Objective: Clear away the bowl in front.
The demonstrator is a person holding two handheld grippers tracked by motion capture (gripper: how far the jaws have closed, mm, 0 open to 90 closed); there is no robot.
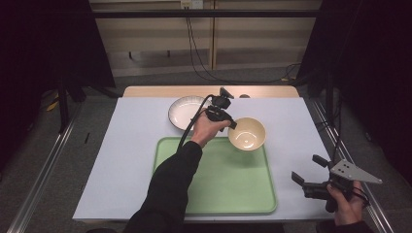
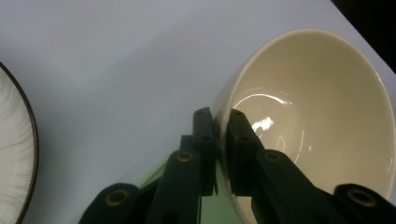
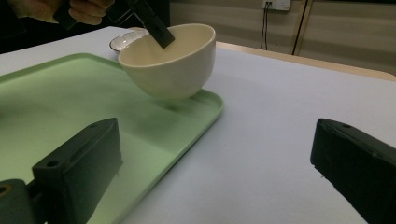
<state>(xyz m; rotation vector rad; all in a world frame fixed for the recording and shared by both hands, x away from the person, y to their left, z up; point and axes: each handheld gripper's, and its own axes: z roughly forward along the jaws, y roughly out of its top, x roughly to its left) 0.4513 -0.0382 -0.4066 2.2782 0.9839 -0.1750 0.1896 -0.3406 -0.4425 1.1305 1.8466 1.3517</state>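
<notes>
A cream bowl hangs tilted above the far right corner of the green tray. My left gripper is shut on its rim, one jaw inside and one outside. In the left gripper view the bowl opens toward the camera, and the left gripper pinches its near edge. The right gripper view shows the bowl lifted off the tray. My right gripper stands open near the table's front right corner with nothing between its jaws; it is the right gripper seen wide open.
A white plate with a dark rim lies behind the tray on the white table, also seen as the plate at the left edge. A wooden strip borders the far edge. Dark curtains flank both sides.
</notes>
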